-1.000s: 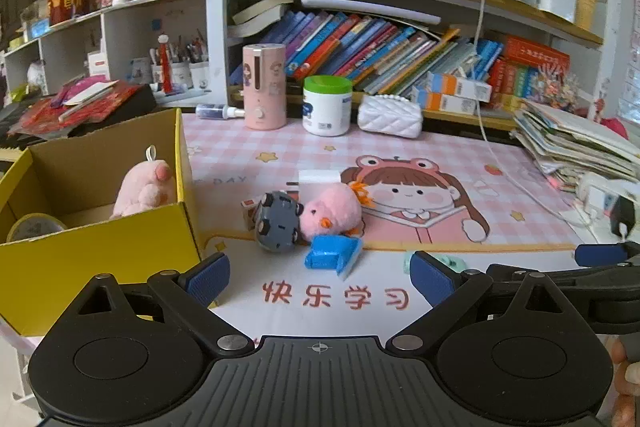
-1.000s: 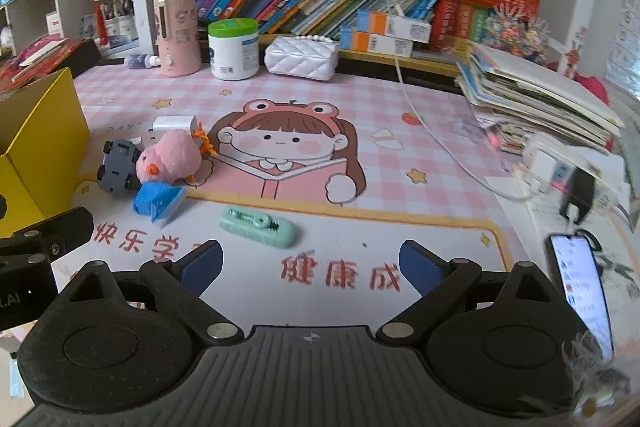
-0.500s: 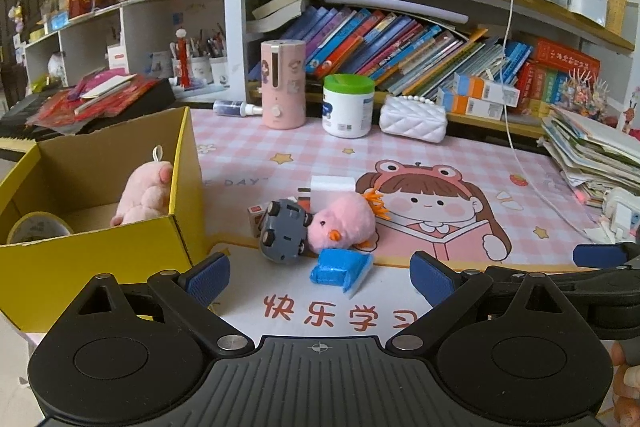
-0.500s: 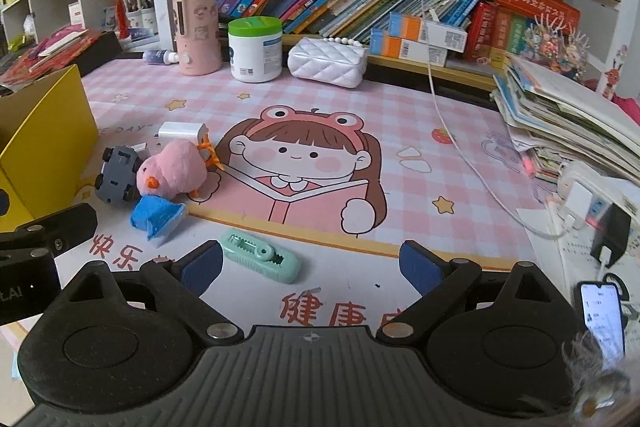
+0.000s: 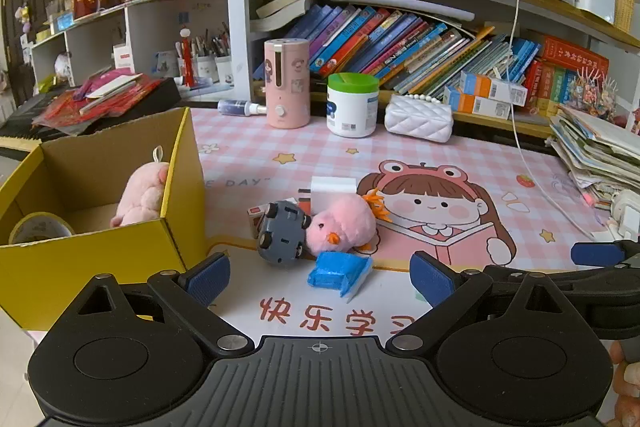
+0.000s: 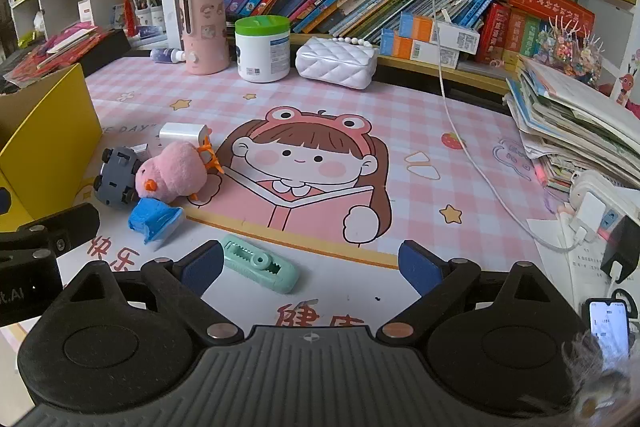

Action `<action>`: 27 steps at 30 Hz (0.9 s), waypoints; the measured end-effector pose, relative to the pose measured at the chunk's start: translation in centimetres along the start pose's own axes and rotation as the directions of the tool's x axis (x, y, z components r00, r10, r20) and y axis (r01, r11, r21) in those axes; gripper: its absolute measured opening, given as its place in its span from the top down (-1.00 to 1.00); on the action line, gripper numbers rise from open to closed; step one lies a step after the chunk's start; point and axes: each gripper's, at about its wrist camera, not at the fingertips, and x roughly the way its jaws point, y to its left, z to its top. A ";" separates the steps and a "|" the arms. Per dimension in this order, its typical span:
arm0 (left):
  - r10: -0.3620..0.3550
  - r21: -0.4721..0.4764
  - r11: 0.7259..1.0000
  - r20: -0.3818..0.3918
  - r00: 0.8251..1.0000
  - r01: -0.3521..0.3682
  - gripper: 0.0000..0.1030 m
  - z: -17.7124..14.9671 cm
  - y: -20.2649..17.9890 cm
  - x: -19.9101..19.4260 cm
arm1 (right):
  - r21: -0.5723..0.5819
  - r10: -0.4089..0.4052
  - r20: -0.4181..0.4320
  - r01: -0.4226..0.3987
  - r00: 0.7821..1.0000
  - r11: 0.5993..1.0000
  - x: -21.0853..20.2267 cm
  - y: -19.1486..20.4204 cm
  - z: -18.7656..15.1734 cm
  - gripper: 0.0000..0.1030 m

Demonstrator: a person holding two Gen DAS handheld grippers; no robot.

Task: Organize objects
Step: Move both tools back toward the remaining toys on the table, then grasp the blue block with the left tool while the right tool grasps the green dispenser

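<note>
A yellow cardboard box point(image 5: 100, 263) stands at the left, holding a pink plush point(image 5: 142, 195) and a tape roll point(image 5: 38, 229). On the pink mat lie a grey toy car point(image 5: 282, 237), a pink plush chick point(image 5: 346, 225), a blue clip point(image 5: 340, 273) and a white charger point(image 5: 333, 189). A mint green stapler-like item point(image 6: 260, 263) lies just ahead of my right gripper point(image 6: 310, 263), near its left finger. My left gripper point(image 5: 320, 277) hovers open just short of the blue clip. Both hold nothing.
Along the back stand a pink dispenser point(image 5: 286, 83), a white jar with a green lid point(image 5: 353, 105) and a white quilted purse point(image 5: 418, 117) below crowded bookshelves. Stacked papers point(image 6: 576, 131), a cable point(image 6: 480, 163), a plug and a phone point(image 6: 608, 323) crowd the right edge.
Both grippers have moved forward, toward the toys; the pile and the green item loom larger and nearer. Nothing on the mat has shifted, and both sets of jaws stay apart.
</note>
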 end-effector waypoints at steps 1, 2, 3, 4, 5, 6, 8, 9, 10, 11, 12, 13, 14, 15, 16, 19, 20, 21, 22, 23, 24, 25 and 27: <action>0.000 0.000 1.000 0.001 1.000 0.000 -0.90 0.0 -0.1 0.0 | 0.000 0.000 0.001 0.000 1.000 1.000 0.0 0.0 0.0 -0.84; 0.000 0.000 1.000 0.001 1.000 0.000 -0.90 0.0 -0.1 0.0 | -0.001 0.001 0.002 -0.001 1.000 1.000 0.0 -0.1 0.1 -0.84; 0.001 0.000 1.000 0.002 1.000 -0.001 -0.90 0.0 -0.1 0.0 | -0.001 0.002 0.002 -0.002 1.000 1.000 0.1 -0.2 0.1 -0.84; 0.002 -0.001 1.000 0.003 1.000 -0.002 -0.90 0.1 -0.2 0.1 | -0.002 0.002 0.001 -0.002 1.000 1.000 0.1 -0.2 0.1 -0.84; 0.004 -0.001 1.000 0.005 1.000 -0.004 -0.90 0.1 -0.2 0.1 | -0.002 0.002 0.002 -0.002 1.000 1.000 0.1 -0.2 0.1 -0.83; 0.008 0.000 1.000 0.007 1.000 -0.008 -0.89 0.2 -0.3 0.1 | -0.001 0.003 0.002 -0.003 1.000 1.000 0.0 -0.2 0.1 -0.81; 0.014 0.003 1.000 0.013 1.000 -0.014 -0.89 0.2 -0.4 0.0 | -0.005 0.013 0.003 -0.013 1.000 1.000 0.1 -0.3 0.1 -0.77; 0.018 0.004 1.000 0.016 1.000 -0.018 -0.88 0.3 -0.4 0.0 | -0.008 0.019 0.003 -0.019 1.000 1.000 0.2 -0.3 0.2 -0.69; 0.021 0.004 1.000 0.021 1.000 -0.021 -0.88 0.3 -0.5 -0.1 | -0.011 0.027 0.006 -0.027 1.000 1.000 0.1 -0.3 0.2 -0.65; 0.024 0.004 1.000 0.028 0.999 -0.024 -0.88 0.4 -0.5 -0.2 | -0.015 0.037 0.008 -0.037 0.999 0.999 0.1 -0.3 0.3 -0.57; 0.026 0.005 1.000 0.032 0.999 -0.026 -0.88 0.4 -0.5 -0.2 | -0.019 0.045 0.011 -0.045 0.999 0.999 0.1 -0.2 0.3 -0.51; 0.029 0.005 1.000 0.037 0.999 -0.029 -0.88 0.3 -0.5 -0.3 | -0.023 0.055 0.013 -0.054 0.998 0.998 0.1 -0.2 0.3 -0.49; 0.032 0.005 0.999 0.038 0.999 -0.032 -0.88 0.3 -0.5 -0.4 | -0.027 0.062 0.013 -0.062 0.998 0.998 0.2 -0.2 0.3 -0.47; 0.035 0.004 0.999 0.036 0.999 -0.035 -0.88 0.2 -0.5 -0.3 | -0.032 0.071 0.011 -0.070 0.997 0.997 0.3 -0.1 0.2 -0.46; 0.039 0.002 0.999 0.030 0.999 -0.039 -0.88 0.2 -0.5 -0.2 | -0.037 0.077 0.008 -0.076 0.997 0.996 0.4 0.0 0.2 -0.46; 0.049 -0.004 0.999 0.012 0.999 -0.049 -0.88 0.0 -0.3 0.1 | -0.052 0.093 -0.013 -0.093 0.996 0.994 1.1 0.3 0.0 -0.46; 0.053 -0.005 0.999 0.007 0.999 -0.053 -0.88 0.0 -0.3 0.2 | -0.056 0.098 -0.022 -0.099 0.995 0.993 1.4 0.5 0.0 -0.46; 0.057 -0.006 0.998 0.004 0.998 -0.057 -0.88 -0.1 -0.3 0.3 | -0.059 0.103 -0.030 -0.105 0.994 0.993 1.7 0.6 -0.1 -0.46; 0.062 -0.006 0.998 0.000 0.998 -0.062 -0.88 -0.1 -0.3 0.4 | -0.063 0.108 -0.039 -0.110 0.993 0.992 2.0 0.7 -0.1 -0.46; 0.067 -0.006 0.998 -0.003 0.998 -0.067 -0.88 -0.1 -0.2 0.5 | -0.069 0.116 -0.049 -0.119 0.992 0.991 2.4 0.8 -0.1 -0.46; 0.071 -0.006 0.997 -0.004 0.997 -0.071 -0.88 -0.2 -0.2 0.5 | -0.076 0.126 -0.061 -0.130 0.990 0.989 2.8 1.0 -0.1 -0.41; 0.074 -0.006 0.997 -0.007 0.997 -0.074 -0.88 -0.2 -0.1 0.6 | -0.082 0.135 -0.070 -0.140 0.988 0.987 3.1 1.2 -0.1 -0.38; 0.080 -0.006 0.997 -0.012 0.997 -0.080 -0.88 -0.2 -0.1 0.7 | -0.096 0.153 -0.089 -0.161 0.984 0.982 3.9 1.6 -0.2 -0.29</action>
